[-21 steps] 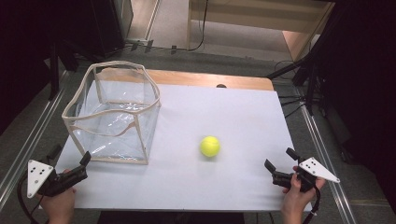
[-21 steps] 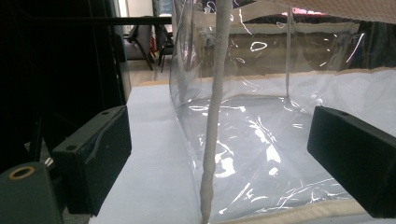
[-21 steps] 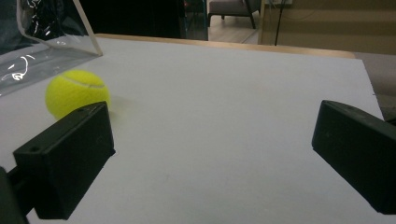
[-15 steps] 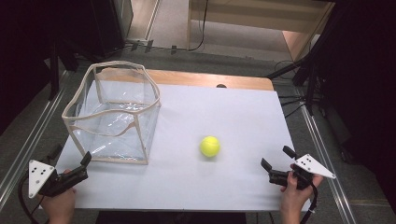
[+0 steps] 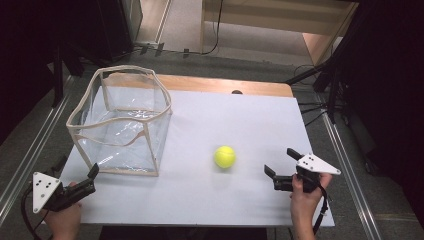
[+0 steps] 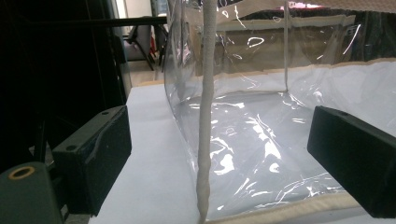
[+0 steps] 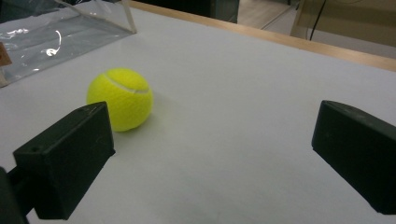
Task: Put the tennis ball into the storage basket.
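Ball (image 5: pixel 225 156) sits free on white table (image 5: pixel 210 200), right of clear bin (image 5: pixel 120 122). Right gripper (image 5: pixel 282 167) — jaws wide, aimed at it, likely lining up a grasp. Left gripper (image 5: pixel 80 172) wide too — facing the bin's corner.

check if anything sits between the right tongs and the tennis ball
Nothing visible does. The right tongs stand open beside the tennis ball, with bare white table between them. The clear bag stands well off on the ball's far side.
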`<state>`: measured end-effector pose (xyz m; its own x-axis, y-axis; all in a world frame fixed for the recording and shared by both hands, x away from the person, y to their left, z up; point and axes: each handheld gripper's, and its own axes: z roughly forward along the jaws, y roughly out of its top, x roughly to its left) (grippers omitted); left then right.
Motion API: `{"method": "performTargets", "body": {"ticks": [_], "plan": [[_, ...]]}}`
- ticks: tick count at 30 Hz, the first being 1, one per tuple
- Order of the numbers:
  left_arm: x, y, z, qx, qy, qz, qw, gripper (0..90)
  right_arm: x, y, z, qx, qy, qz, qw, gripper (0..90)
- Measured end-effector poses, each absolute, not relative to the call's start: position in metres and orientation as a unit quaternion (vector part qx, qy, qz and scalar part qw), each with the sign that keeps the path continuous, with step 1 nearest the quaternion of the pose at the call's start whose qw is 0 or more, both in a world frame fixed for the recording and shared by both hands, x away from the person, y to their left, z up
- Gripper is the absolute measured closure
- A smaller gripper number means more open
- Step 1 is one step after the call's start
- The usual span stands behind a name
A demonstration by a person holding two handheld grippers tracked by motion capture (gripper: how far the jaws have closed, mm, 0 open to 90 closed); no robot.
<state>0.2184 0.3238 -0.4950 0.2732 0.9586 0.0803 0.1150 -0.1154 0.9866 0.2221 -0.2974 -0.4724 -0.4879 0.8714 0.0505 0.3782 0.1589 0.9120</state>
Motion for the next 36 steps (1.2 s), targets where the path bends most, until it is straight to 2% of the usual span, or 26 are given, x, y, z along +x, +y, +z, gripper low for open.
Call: {"method": "performTargets", "body": {"ticks": [36], "plan": [[0.218,0.323,-0.495,0.619,0.432,0.419,0.505,6.8,0.292,-0.213,-0.458,0.371,0.817,0.410,0.161,0.0]]}}
